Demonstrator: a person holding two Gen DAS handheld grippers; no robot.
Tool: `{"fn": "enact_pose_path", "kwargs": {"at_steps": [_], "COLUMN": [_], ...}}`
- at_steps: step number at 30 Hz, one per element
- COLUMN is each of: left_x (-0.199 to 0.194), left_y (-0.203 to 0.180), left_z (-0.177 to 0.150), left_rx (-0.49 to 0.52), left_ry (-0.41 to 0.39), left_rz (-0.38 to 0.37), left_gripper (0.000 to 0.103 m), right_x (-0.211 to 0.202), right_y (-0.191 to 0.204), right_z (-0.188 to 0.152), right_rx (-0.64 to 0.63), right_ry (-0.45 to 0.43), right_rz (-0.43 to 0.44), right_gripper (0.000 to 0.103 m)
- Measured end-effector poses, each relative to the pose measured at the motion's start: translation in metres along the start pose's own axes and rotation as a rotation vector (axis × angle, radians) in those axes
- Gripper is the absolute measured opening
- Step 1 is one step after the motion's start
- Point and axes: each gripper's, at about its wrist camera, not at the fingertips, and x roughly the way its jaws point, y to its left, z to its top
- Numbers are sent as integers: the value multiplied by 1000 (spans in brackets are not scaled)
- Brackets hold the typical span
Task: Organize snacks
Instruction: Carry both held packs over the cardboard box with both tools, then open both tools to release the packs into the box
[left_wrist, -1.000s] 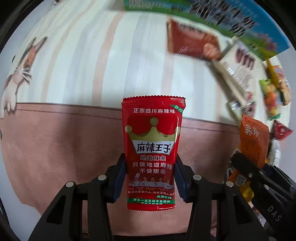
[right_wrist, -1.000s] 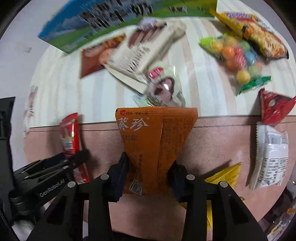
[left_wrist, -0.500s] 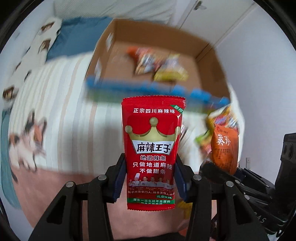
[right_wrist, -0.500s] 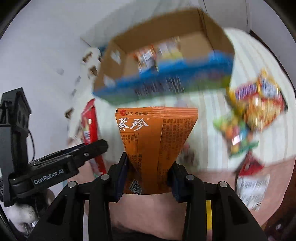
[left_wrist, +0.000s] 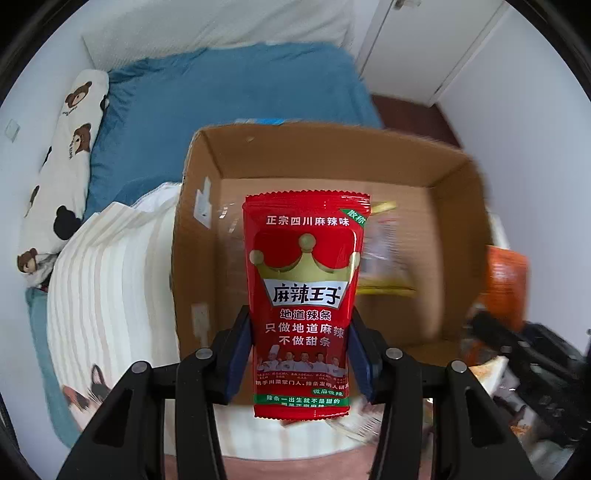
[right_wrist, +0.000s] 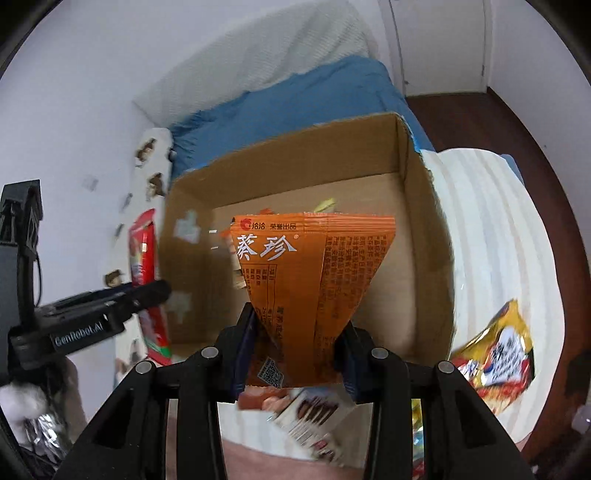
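Note:
My left gripper (left_wrist: 301, 354) is shut on a red snack packet (left_wrist: 304, 295) with a gold crown, held upright in front of an open cardboard box (left_wrist: 199, 229). My right gripper (right_wrist: 295, 343) is shut on an orange snack packet (right_wrist: 314, 280), held before the same box (right_wrist: 424, 229). A few snack packets lie blurred inside the box (left_wrist: 384, 258). The orange packet (left_wrist: 506, 280) and right gripper show at the right of the left wrist view. The red packet (right_wrist: 146, 280) and left gripper (right_wrist: 110, 306) show at the left of the right wrist view.
The box stands on a striped white blanket (left_wrist: 110, 288) on a bed with a blue sheet (left_wrist: 221, 92). A bear-print pillow (left_wrist: 62, 155) lies at the left. Loose snacks lie near me: a yellow packet (right_wrist: 498, 350) and a white packet (right_wrist: 314, 417).
Both grippers have lifted their packets from low over the blanket and swung up toward the box, which now fills the middle of both views. Both grips are unchanged.

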Motion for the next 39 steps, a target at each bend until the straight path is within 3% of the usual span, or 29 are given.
{"fn": "enact_pose_path", "kwargs": {"at_steps": [8,19,23,28,30,39], "left_x": [88,120,121,109,102,61], "left_y": [20,29,41,38,36,19], "left_z": [12,4,9,6,4,-5], "left_rx": [-33,-60,-68,-56,-50,-1], "left_ry": [195,263,236,206,183,82], "left_rz": [28,21,-23,-46,-36,-3], "left_gripper": [45,48,60,85,97,97], "right_x": [67,101,101,98,95,75], "right_y": [-25,-38,-30,-10,-2,7], "right_z": [11,12,14,13,11,5], "right_rx": [19,56,62,26,-2,-12], "right_ry": [128,212,225,222,208,129], "right_rz": [-78,-127,-87,-119,-160,-200], "right_gripper": [42,47,71,94,97,99]}}
